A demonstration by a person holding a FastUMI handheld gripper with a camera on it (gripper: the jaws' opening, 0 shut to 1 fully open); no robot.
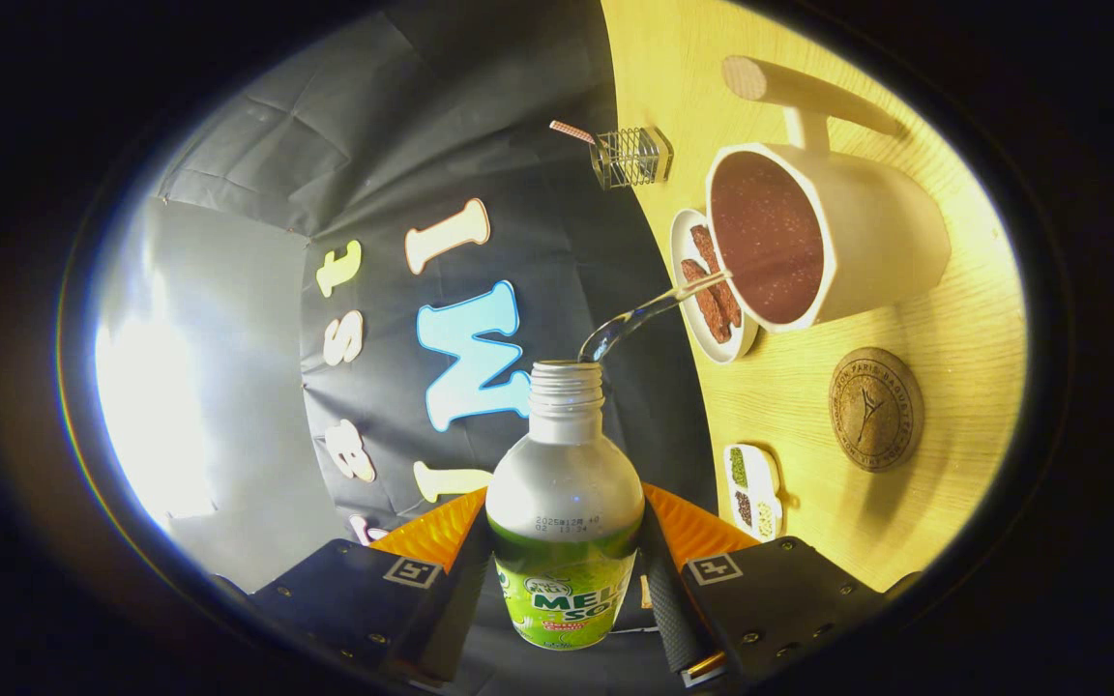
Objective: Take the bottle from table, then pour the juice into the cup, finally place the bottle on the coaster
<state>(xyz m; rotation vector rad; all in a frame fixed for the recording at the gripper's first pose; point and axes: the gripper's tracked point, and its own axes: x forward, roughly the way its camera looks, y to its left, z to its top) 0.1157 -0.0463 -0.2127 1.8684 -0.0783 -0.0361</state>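
Observation:
My gripper is shut on the green-labelled juice bottle, one finger on each side of its body. The whole view is rolled sideways, so the bottle is tipped over. Its open neck points toward the white cup with the long handle. A clear stream of liquid arcs from the bottle mouth over the cup's rim into its speckled dark inside. The round brown cork coaster lies on the wooden table beside the cup, beyond my fingers.
A white oval dish with brown strips sits next to the cup's rim. A small white dish with green and dark bits lies near my fingers. A wire holder stands at the table's far edge.

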